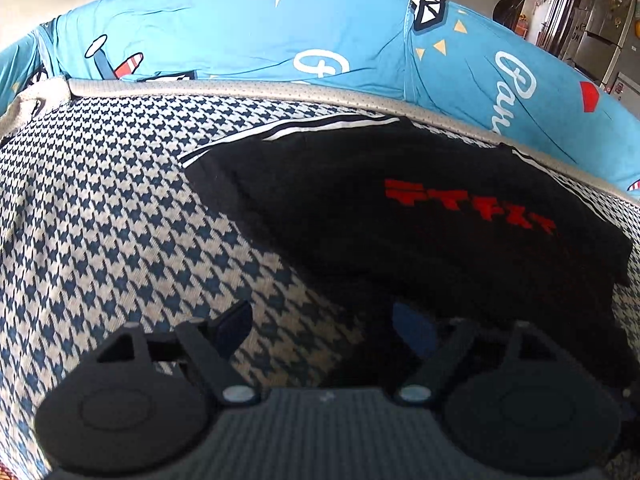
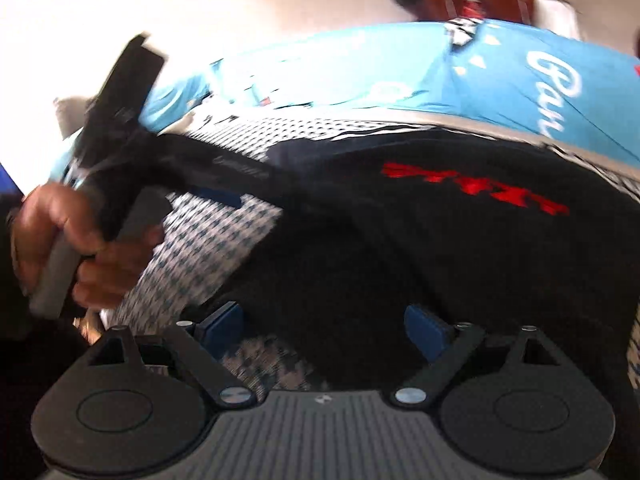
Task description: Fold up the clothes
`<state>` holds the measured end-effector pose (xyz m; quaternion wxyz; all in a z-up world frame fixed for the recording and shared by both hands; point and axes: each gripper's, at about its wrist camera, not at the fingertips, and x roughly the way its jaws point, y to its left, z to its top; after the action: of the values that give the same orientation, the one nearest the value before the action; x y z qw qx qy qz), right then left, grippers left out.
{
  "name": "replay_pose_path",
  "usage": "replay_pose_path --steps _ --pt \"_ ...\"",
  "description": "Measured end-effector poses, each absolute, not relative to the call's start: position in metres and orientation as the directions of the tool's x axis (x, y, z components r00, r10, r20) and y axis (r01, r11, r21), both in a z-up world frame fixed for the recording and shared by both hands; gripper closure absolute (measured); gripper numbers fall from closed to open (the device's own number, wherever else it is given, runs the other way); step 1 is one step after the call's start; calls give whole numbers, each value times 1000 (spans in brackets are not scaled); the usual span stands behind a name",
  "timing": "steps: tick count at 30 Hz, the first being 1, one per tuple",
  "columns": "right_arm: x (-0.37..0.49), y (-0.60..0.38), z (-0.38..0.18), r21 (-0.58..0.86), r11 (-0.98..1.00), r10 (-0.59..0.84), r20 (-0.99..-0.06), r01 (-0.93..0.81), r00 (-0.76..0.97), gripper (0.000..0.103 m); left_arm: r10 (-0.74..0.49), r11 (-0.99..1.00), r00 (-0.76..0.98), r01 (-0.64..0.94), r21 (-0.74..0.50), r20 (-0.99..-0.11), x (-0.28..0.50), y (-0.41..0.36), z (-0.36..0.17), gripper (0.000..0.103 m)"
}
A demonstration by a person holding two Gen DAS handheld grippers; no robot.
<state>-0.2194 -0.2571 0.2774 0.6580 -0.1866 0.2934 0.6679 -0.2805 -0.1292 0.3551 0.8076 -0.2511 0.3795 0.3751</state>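
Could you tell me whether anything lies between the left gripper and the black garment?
Nothing visible does. The left gripper hangs open over the houndstooth cover, right at the near edge of the black garment.

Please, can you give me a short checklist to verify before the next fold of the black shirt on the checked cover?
1. Left gripper empty, jaws open: ok; only the cover shows between its pads.
2. Right gripper empty, jaws open: ok; nothing is pinched.
3. Black shirt lies flat on the cover: ok in the left view; its near edge is dark, so creases there: cannot tell.
4. Red print faces up: ok.
5. Shirt clear of the blue cushion: ok; a grey border separates them.
6. Right view sharp enough to aim: not ok, it is blurred.
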Motion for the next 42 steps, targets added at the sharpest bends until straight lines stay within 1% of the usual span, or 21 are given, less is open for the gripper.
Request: replay_pose_path --steps 2,5,6,8,11,12,14,15,16,18,19,21,24,28,31,34,35,36,40,42 --pt "-229 -253 272 94 7 760 -648 -996 -56 20 418 584 420 -804 -117 -806 -282 -128 354 21" --pt "-239 -246 264 46 -28 742 -669 -999 -52 31 415 570 413 -812 -122 -811 -286 -126 354 21" --pt "-241 -244 261 31 -34 738 -673 -999 -46 32 417 564 410 -816 -122 -811 -288 -125 354 21" --pt "-246 -239 256 -6 -42 733 -680 -999 -26 33 425 550 400 -827 -119 -812 -291 -123 354 13" --pt "-252 -234 249 -66 -63 726 -687 -996 -1 37 433 526 392 -841 -125 -811 -297 -118 356 10" --pt "-254 -233 247 -81 -67 724 -689 -995 7 42 436 521 390 -844 -126 -811 -299 -117 357 10" --pt "-253 -228 244 -76 -66 727 -687 -995 4 47 440 513 387 -849 -126 -810 -302 -114 358 10" --pt "-252 -226 242 -73 -65 728 -686 -995 2 56 441 509 386 -851 -128 -811 -304 -113 358 10" --pt "-251 -224 243 -71 -62 732 -682 -996 3 60 441 504 385 -854 -132 -811 -306 -112 359 10" --pt "-246 -221 246 -62 -52 741 -672 -997 4 83 441 491 383 -860 -140 -811 -309 -110 359 10" --pt "-242 -220 250 -38 -38 746 -666 -999 -3 87 442 484 382 -863 -143 -812 -311 -108 360 10" --pt "-225 -219 259 85 3 761 -646 -996 -53 88 443 470 379 -870 -150 -812 -314 -106 360 10" --pt "-189 -215 265 311 108 795 -597 -944 -106 88 445 449 373 -880 -157 -814 -317 -102 361 10" --pt "-145 -212 260 507 273 824 -561 -817 -73 88 408 441 384 -877 -190 -828 -315 -99 357 9" --pt "-119 -214 254 579 392 828 -561 -715 -1 85 396 450 385 -873 -190 -834 -311 -101 355 9" --pt "-99 -221 249 652 450 835 -550 -611 28 84 380 475 380 -862 -175 -843 -303 -106 352 7" --pt "-95 -225 250 658 462 833 -552 -595 37 80 373 486 380 -857 -171 -846 -299 -108 351 7" --pt "-92 -228 250 662 475 830 -556 -580 45 75 369 496 383 -852 -169 -847 -296 -110 351 7" --pt "-90 -240 259 622 499 819 -566 -603 94 70 362 524 399 -835 -170 -843 -284 -118 351 6" --pt "-86 -245 264 591 512 816 -561 -624 138 64 359 525 407 -832 -179 -840 -279 -120 352 6"
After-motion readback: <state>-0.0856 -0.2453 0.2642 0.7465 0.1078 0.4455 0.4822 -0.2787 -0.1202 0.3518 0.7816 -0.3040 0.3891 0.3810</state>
